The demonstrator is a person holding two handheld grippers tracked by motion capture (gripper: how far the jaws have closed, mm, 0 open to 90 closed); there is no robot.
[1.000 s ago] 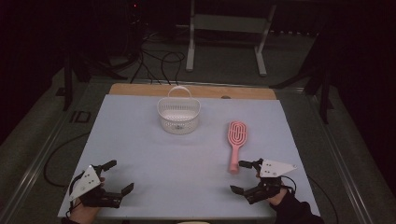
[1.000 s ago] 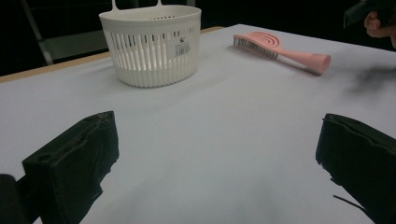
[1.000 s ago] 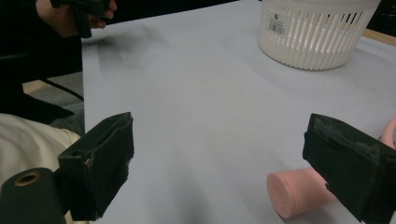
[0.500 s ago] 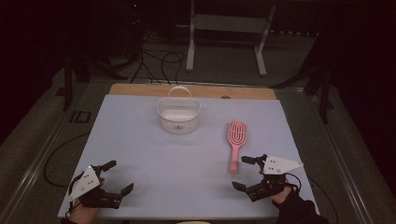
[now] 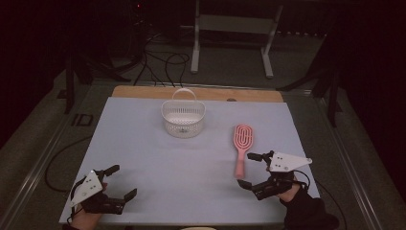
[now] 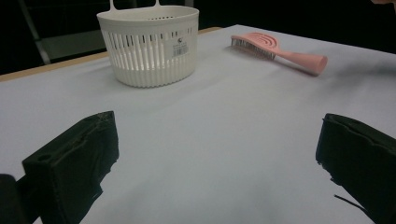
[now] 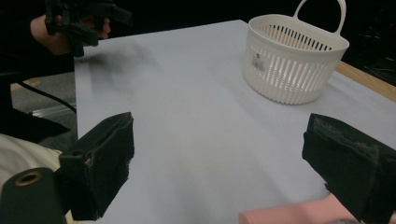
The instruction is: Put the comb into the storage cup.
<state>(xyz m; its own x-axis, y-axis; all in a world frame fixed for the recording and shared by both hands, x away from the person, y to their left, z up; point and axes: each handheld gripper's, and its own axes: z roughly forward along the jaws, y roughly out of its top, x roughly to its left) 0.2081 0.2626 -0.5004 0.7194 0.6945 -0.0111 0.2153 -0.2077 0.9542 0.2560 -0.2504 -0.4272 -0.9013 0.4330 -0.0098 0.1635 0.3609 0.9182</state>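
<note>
Overhead, pale blue table (image 5: 191, 163) in dark room; both hand-held grippers released.

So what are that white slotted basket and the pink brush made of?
White slotted basket: looks like moulded plastic, matt, with thin even ribs and a one-piece handle. Pink vented hairbrush: probably plastic too, smooth and slightly satin, uniform colour throughout.

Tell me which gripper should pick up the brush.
Right. The right gripper sits open right at the brush handle, which shows between its jaws in its own view. The left gripper is far across the table.
</note>
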